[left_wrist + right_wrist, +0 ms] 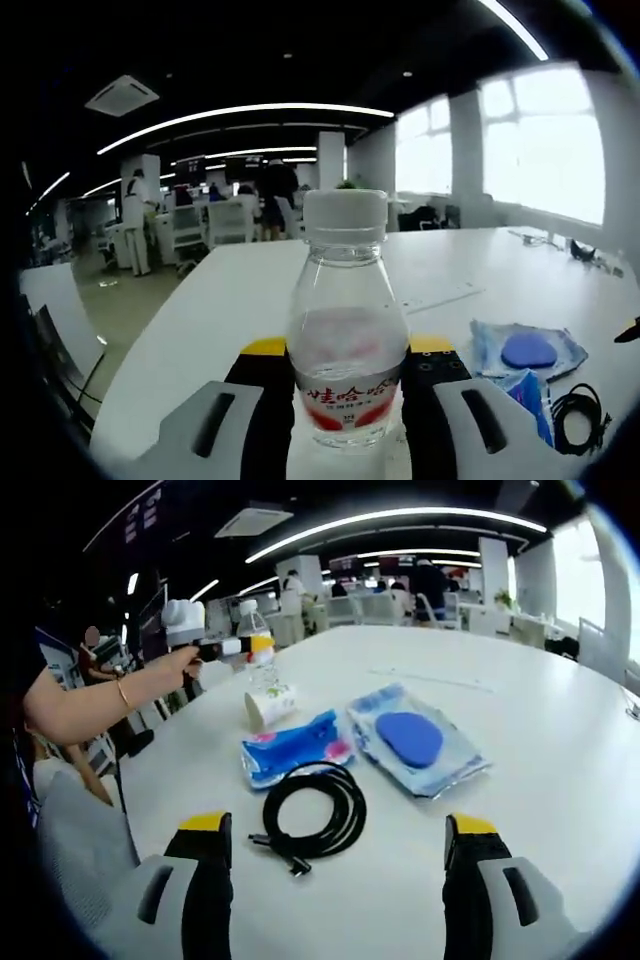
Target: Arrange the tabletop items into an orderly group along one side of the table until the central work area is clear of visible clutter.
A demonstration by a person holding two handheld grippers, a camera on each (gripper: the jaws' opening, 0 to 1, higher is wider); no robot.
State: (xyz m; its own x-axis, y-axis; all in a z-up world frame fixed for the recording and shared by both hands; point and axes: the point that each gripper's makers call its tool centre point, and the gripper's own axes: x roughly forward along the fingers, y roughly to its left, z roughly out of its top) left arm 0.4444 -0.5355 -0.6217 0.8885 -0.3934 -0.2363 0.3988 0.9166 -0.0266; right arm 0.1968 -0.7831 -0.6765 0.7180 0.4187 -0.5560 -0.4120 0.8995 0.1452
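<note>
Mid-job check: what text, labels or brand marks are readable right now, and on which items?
"娃哈哈" in red characters, on the label of the water bottle held between the left gripper's jaws.
Smaller print on that label: too blurred to read.
Blue pouch with pink markings: print too blurred to read.
Clear packet holding a blue pad: no legible text.
Paper cup lying on its side: pattern, nothing readable.

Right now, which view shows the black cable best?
The right gripper view. There the cable lies as a whole coil on the table, just ahead of the open right tool and next to the blue packets. In the left gripper view the cable is small, at the right edge, partly hidden.
</note>
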